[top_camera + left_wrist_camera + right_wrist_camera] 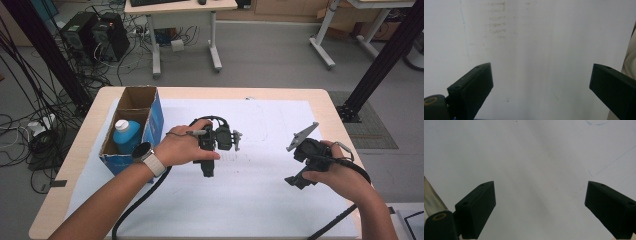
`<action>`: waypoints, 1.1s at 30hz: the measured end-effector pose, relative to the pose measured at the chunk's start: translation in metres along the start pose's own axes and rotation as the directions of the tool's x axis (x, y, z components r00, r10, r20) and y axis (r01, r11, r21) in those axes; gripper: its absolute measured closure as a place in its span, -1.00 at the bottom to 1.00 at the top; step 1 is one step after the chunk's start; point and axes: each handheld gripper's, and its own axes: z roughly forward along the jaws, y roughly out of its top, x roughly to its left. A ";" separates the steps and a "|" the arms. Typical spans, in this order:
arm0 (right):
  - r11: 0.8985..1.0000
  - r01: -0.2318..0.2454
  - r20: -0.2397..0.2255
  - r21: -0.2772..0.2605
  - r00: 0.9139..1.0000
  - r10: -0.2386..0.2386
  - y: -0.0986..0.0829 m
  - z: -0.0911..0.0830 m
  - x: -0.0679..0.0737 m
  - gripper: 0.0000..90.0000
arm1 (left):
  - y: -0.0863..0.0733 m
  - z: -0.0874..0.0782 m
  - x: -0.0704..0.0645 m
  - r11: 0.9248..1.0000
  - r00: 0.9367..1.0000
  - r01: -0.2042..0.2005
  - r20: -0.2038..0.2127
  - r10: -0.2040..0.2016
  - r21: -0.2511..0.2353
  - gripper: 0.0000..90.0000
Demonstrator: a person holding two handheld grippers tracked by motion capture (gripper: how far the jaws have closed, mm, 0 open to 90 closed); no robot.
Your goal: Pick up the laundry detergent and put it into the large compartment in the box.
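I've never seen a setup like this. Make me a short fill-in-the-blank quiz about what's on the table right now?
1. The blue bottle with the white cap stands inside a cardboard ____.
2. The left gripper has its jaws ____, with nothing between them.
3. The person's left wrist wears a ____.
4. The right gripper looks down on a white sheet marked with thin ____ lines.

Missing words: box; open; watch; blue

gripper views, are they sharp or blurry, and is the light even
Left gripper view: dim, soft, the white sheet greyish with faint smudged marks. Right gripper view: also soft, a pale band of light crossing the sheet diagonally. High view: brighter and even, the box and bottle clear.
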 end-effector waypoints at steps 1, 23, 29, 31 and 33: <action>1.000 0.001 0.000 0.005 1.000 -0.001 0.001 0.000 0.000 -0.79 | 0.000 0.000 0.000 1.000 1.000 0.001 0.000 -0.001 0.002 -0.88; 1.000 -0.014 0.008 0.000 1.000 0.014 0.002 0.003 0.002 -0.84 | -0.010 -0.003 -0.003 1.000 1.000 0.023 -0.014 -0.023 -0.018 -0.89; 1.000 -0.014 0.016 -0.009 1.000 0.014 0.000 0.001 0.005 -0.84 | -0.010 -0.001 -0.003 1.000 1.000 0.021 -0.009 -0.021 -0.015 -0.89; 1.000 -0.012 0.017 -0.011 1.000 0.012 -0.001 0.002 0.006 -0.84 | -0.009 -0.001 -0.003 1.000 1.000 0.022 -0.006 -0.022 -0.016 -0.89; 1.000 -0.017 0.012 -0.007 1.000 0.017 -0.001 0.002 0.005 -0.84 | -0.008 0.000 -0.003 1.000 1.000 0.020 -0.004 -0.020 -0.013 -0.89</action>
